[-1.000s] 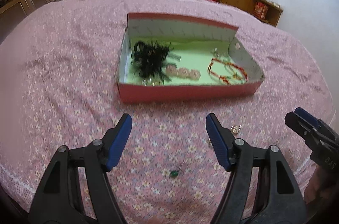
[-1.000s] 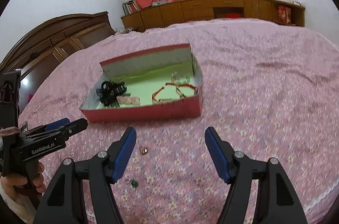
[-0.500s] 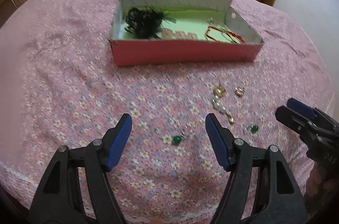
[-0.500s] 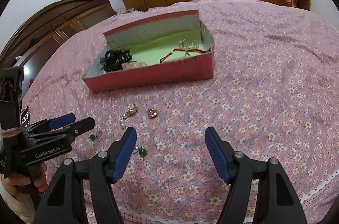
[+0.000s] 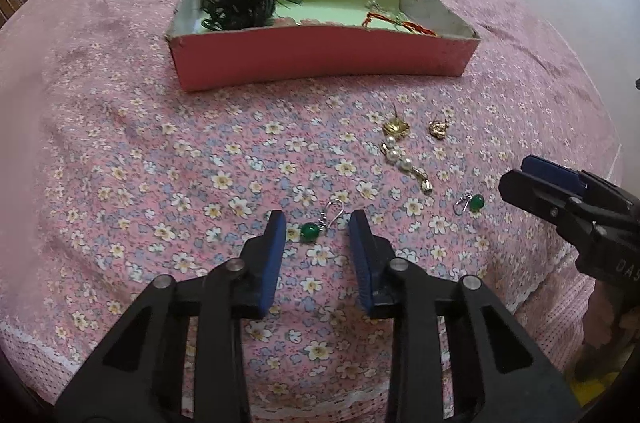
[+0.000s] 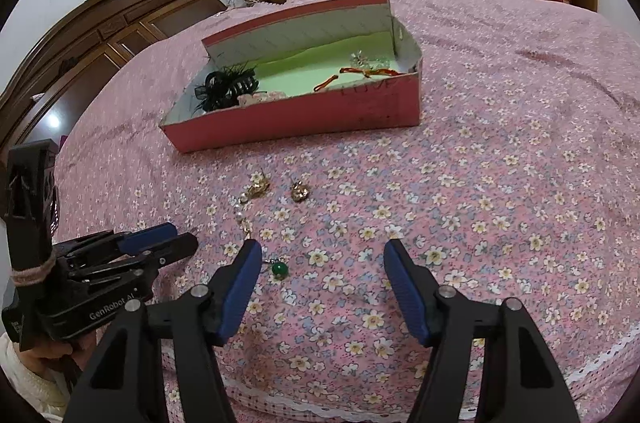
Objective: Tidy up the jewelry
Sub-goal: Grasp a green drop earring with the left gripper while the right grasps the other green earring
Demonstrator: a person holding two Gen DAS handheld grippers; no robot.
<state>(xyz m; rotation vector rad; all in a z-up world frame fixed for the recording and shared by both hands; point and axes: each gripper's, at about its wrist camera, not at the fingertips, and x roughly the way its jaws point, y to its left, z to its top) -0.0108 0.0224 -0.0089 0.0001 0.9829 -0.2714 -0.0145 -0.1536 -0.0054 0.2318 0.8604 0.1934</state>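
Lying on the pink floral bedspread point(image 5: 160, 151) in front of the red cardboard box point(image 5: 320, 59) is a small spread of loose jewelry, so nothing out here has been put away yet. The left gripper point(image 5: 316, 223) is pointed down at a green bead earring point(image 5: 309, 232), which is framed right between its blue pads point(image 5: 274, 255). Its jaws have just been closing in around that earring, but a gap can still be seen on both sides of the bead, so nothing is actually pinched yet.

The right gripper point(image 6: 320, 255) is held spread wide over the bedspread with nothing between its fingers. A second green bead earring point(image 6: 279, 269) is seen just inside its left finger, near it but not clearly touched. In the left wrist view that same earring point(image 5: 474, 203) sits just ahead of the right gripper's tip.

Further toward the box, a gold and pearl drop earring point(image 5: 402, 151) is laid out at a slant, and a small gold piece point(image 5: 438, 129) is placed just beside its gold end, apart from it.

Inside the box, a black feathery hair clip point(image 5: 236, 5) is tucked at the left end, a red cord bracelet point(image 5: 396, 21) at the right end, and some pale pink bits are half hidden behind the front wall.
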